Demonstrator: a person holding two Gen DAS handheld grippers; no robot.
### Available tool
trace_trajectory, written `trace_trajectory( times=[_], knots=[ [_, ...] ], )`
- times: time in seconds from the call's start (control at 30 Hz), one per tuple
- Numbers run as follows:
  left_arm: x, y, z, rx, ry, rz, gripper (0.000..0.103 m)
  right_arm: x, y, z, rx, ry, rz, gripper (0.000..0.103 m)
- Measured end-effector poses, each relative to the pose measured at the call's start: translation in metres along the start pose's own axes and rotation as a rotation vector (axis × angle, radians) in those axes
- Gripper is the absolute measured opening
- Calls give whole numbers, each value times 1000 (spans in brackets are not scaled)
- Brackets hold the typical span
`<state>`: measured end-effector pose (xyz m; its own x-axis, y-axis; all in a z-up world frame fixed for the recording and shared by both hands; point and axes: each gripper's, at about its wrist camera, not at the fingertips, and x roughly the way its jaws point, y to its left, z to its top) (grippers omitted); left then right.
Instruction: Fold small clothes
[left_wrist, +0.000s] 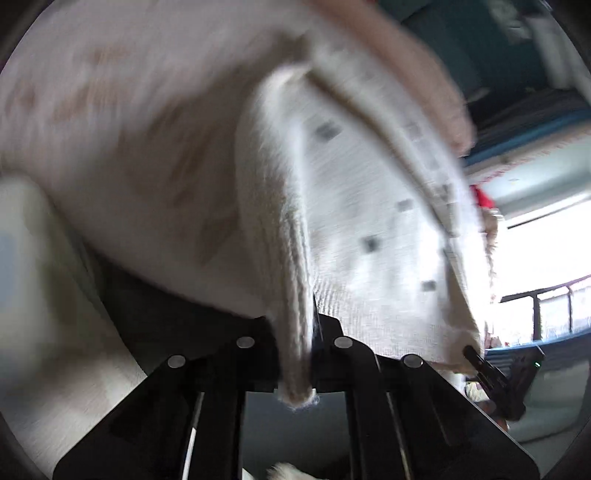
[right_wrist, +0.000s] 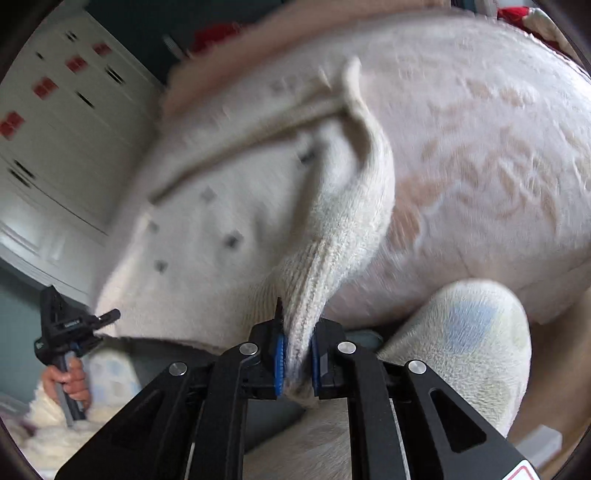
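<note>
My left tongs (left_wrist: 295, 369) pinch a ribbed edge of the cream knit garment (left_wrist: 369, 229), which hangs over patterned bedding (left_wrist: 110, 129). Only the right view shows my right tongs' (right_wrist: 297, 363) blue pads (right_wrist: 279, 360) pinching another ribbed edge, and my left hand (right_wrist: 68, 380) left of the garment.

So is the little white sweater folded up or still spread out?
Spread out: the sweater hangs stretched between the left gripper and right gripper.
</note>
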<state>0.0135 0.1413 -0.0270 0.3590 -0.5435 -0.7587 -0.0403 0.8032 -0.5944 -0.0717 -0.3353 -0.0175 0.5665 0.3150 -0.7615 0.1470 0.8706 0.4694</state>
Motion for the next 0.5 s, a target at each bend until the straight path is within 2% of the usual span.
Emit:
trace_trajectory(
  times=[0.07,0.13,0.23,0.37,0.5],
  knots=[
    [-30,-16,10,28,-62,-39,7,-16,6,13,-6,-58,12,10],
    [-50,-27,24,34,-112,-71,7,-39,7,35,15,-140,61,10],
    [-66,-51,68,63,-184,-116,7,-54,21,72,-1,-222,106,10],
    [-55,-87,139,146,-262,-88,7,-40,36,148,1,-291,158,10],
    [-10,-123,209,188,-302,-19,7,6,37,228,35,-305,133,10]
  ],
)
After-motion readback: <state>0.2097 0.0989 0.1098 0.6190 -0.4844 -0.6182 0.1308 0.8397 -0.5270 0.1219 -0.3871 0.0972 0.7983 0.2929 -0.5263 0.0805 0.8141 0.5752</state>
